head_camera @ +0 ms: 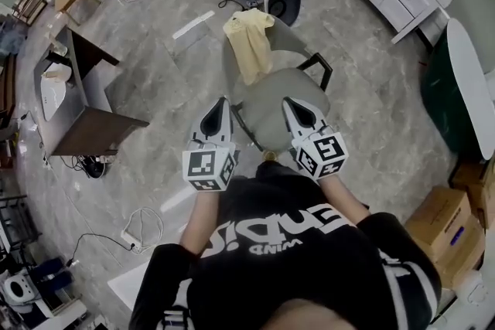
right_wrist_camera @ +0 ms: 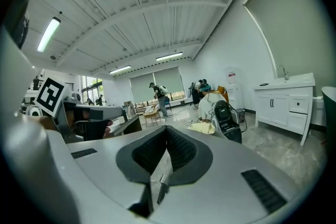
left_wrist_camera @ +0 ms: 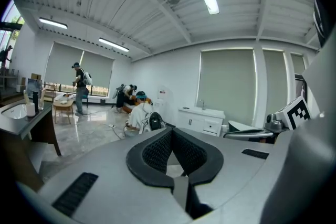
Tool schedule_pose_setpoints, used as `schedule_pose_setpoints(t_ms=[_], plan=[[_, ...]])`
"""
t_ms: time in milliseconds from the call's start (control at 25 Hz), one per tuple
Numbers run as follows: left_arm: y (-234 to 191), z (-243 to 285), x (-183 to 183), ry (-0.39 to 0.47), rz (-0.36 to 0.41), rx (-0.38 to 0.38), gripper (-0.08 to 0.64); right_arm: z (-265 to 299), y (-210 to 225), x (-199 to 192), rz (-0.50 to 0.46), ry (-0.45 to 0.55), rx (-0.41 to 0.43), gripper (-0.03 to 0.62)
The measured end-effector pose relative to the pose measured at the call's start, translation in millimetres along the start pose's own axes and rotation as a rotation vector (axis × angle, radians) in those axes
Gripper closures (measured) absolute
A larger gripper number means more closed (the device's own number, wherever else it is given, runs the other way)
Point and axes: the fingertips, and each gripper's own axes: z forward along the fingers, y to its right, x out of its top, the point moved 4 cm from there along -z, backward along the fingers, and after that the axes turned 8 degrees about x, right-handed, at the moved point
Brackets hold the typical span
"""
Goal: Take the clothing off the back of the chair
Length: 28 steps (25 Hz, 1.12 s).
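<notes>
Both claws are clenched on nothing. The left gripper [head_camera: 220,112] and right gripper [head_camera: 297,112] have their pads tip to tip in their own views, with only room and floor showing past them. They sit side by side, roughly level, held out in front of the person's chest over the near edge of the chair [head_camera: 267,120] seat. That reads as an approach posture, not a grasp.

The yellow clothing [head_camera: 249,42] is draped over the top of the chair back, on the far side of the seat from the person. The part in view hangs down the left of the backrest, facing the person, well apart from both claws.

Draped like that, it's likely held only by its own weight over the top edge. A pinch near the crest and a lift up and off should free it (a sideways drag risks snagging the black armrest [head_camera: 319,64]).

The jaws must open before either reaches the fabric. The left claw lines up closer to the hanging part, so it's the likelier one to pinch.

My read is the task hasn't started: garment untouched and fully on the chair.
</notes>
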Motion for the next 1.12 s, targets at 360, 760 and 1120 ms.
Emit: schedule_pose_setpoints(t_ms=[360,760,1120], plan=[[-11.9,56.7,14.7,0.001,0.007,0.017,0.545,47.9,39.9,16.8,-0.001,-0.002,0.025,0.578],[-34.0,112.0,25.8,-0.016,0.022,-0.049,0.545,95.6,59.5,32.4,0.024,0.052,0.025,0.578],[-53.6,150.5,31.2,-0.020,0.027,-0.102,0.545,135.4,68.0,37.5,0.033,0.061,0.039,0.577]])
